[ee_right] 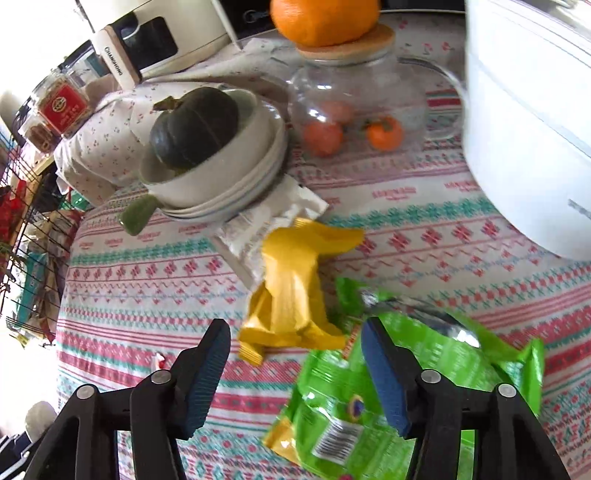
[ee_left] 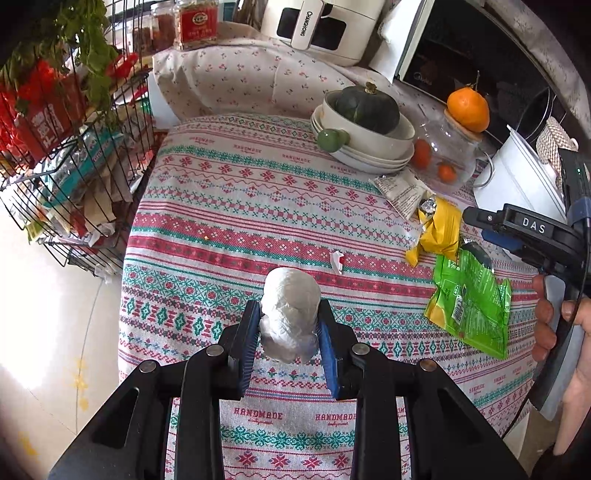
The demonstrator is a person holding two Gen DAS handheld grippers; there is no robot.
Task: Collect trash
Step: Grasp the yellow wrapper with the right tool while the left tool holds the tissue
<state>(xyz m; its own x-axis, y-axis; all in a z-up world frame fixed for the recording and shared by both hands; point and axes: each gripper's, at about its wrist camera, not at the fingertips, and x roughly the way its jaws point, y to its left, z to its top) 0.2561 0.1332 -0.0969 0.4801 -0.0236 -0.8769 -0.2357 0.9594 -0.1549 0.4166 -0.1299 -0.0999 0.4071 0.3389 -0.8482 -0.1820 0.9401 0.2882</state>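
Left wrist: left gripper clamped on crumpled tissue ball; right gripper fingers apart, green wrapper likely next.

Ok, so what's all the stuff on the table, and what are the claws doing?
crumpled white paper ball: one, white, clamped in the left claw
green foil snack bag: one, green, on the cloth under the right claw
crumpled yellow wrapper: one, yellow, beside the green bag
flat white printed packet: one, white, partly under the yellow wrapper
dark green squash: one, in the top bowl
stacked white bowls: several, white, back of the table
clear glass jar: one, holds small orange fruits, with a big orange fruit on its lid
patterned tablecloth: one, red, green and white
left claw: shut on the ball
right claw: open, empty
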